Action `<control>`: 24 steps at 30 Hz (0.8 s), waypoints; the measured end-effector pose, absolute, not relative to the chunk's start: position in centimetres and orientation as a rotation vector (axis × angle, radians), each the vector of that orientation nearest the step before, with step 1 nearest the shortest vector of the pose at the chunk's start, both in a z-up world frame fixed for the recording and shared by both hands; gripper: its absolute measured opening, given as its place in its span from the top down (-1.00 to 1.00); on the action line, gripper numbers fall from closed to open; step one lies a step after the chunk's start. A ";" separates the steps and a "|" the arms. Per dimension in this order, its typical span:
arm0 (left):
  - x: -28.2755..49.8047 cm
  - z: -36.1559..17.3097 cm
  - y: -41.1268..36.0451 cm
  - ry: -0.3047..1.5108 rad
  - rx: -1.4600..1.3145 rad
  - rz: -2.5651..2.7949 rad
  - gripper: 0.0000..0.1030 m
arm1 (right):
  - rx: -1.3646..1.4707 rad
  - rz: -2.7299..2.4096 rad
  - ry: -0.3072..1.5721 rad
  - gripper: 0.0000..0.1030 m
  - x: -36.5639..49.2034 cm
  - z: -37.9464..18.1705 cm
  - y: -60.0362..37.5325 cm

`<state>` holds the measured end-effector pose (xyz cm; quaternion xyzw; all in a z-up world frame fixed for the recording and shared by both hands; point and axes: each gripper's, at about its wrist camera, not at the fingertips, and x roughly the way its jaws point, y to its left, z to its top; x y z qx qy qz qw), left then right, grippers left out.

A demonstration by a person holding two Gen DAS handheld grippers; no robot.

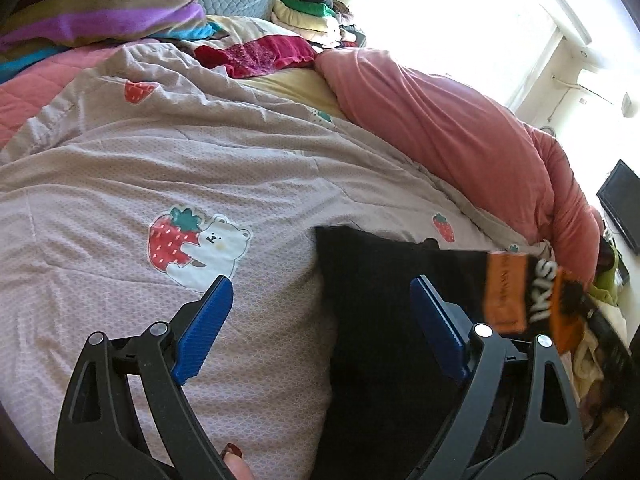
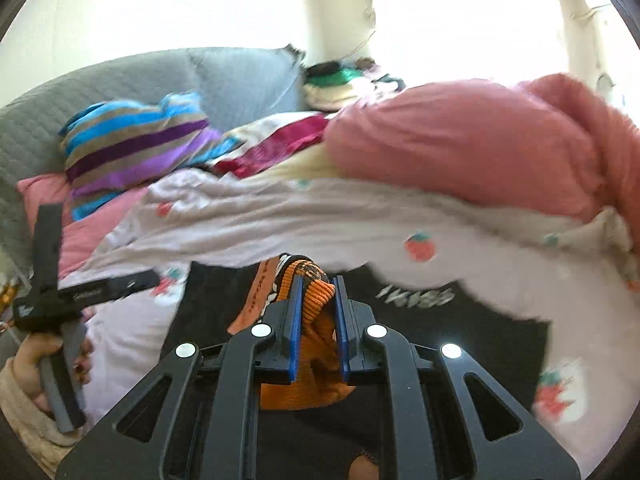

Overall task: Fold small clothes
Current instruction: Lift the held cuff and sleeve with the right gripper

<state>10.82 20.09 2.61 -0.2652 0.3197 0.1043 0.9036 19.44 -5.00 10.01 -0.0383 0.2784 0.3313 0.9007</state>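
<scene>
A small black garment (image 1: pixel 380 304) with orange ribbed trim (image 1: pixel 506 292) and white lettering lies on the lilac strawberry quilt (image 1: pixel 160 168). My left gripper (image 1: pixel 322 312) hovers open over the garment's left edge, one blue pad above the black cloth and the other above the quilt, with nothing between them. My right gripper (image 2: pixel 318 282) is shut on a bunched orange ribbed fold (image 2: pixel 316 300) lifted off the black garment (image 2: pixel 460 324); this view is blurred. In the right wrist view, a hand holds the left gripper (image 2: pixel 102 242) at the far left.
A rolled pink duvet (image 1: pixel 460 120) lies along the far side of the bed. A striped pillow (image 1: pixel 100 0), a grey cushion (image 2: pixel 120 80), a dark red cloth (image 1: pixel 256 56) and a stack of folded clothes (image 1: pixel 312 12) sit at the head.
</scene>
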 end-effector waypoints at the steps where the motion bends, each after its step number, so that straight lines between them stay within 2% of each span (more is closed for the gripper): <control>1: 10.8 2.6 20.1 0.661 -0.545 0.216 -0.62 | -0.080 0.666 0.569 0.74 19.9 10.2 -5.6; 6: 11.0 2.7 19.7 0.660 -0.526 0.213 -0.62 | -0.083 0.546 0.568 0.74 21.8 10.2 -9.3; 12: 12.1 2.5 17.7 0.681 -0.462 0.179 -0.62 | -0.057 0.452 0.640 0.74 23.1 7.3 -12.4; 24: 14.3 1.5 14.0 0.732 -0.385 0.124 -0.62 | -0.029 0.395 0.723 0.70 24.0 4.2 -13.5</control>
